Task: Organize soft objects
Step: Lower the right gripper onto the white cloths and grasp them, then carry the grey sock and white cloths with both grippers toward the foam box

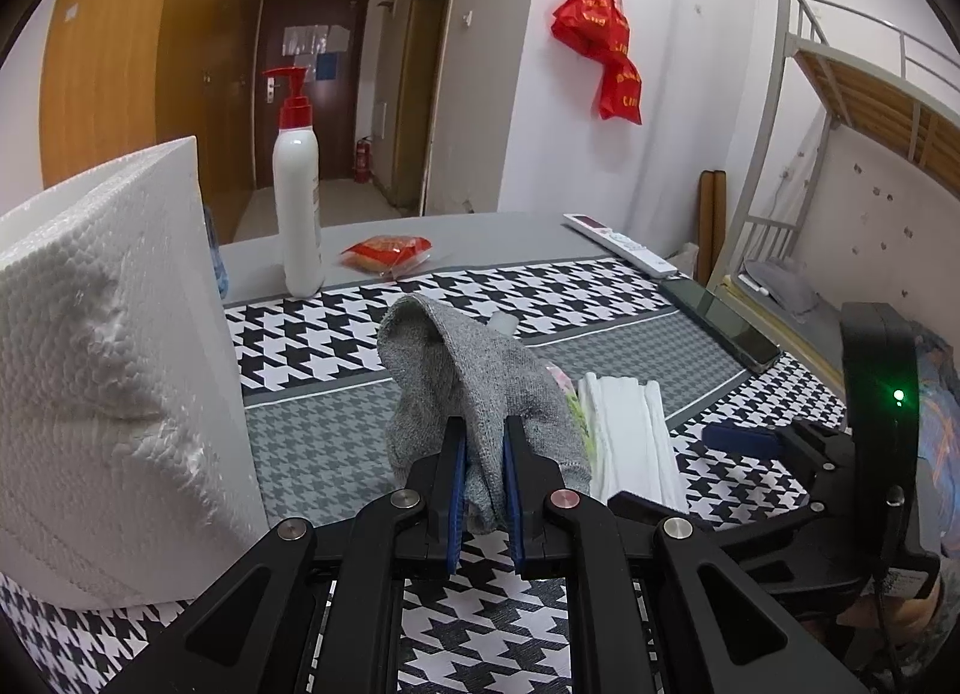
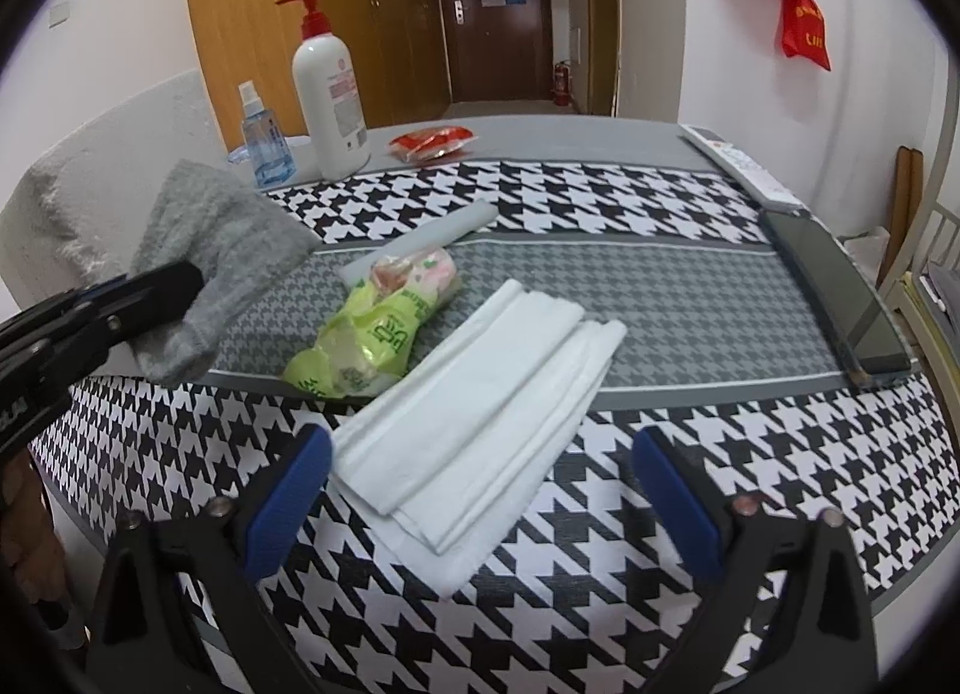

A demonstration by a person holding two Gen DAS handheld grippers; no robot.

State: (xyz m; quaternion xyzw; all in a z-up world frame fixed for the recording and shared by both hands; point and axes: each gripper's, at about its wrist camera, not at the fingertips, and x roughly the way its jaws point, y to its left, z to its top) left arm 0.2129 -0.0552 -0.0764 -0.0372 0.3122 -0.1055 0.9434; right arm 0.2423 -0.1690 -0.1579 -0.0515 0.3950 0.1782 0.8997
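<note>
The left hand-held gripper [image 1: 485, 442] is clamped on a grey knitted sock [image 1: 462, 382], whose cloth rises between the blue pads [image 1: 459, 472] and flops over above them. Just right of the sock lies a folded white cloth [image 1: 630, 430] on the houndstooth-covered table [image 1: 336, 442]. A big white foam block [image 1: 114, 370] stands at the left. Farther back stand a white pump bottle [image 1: 297, 202] and a red snack packet [image 1: 387, 253]; a remote control [image 1: 624, 244] and a dark phone [image 1: 720, 322] lie along the right edge. The right hand-held gripper [image 1: 690, 469] shows at lower right, fingers apart.
</note>
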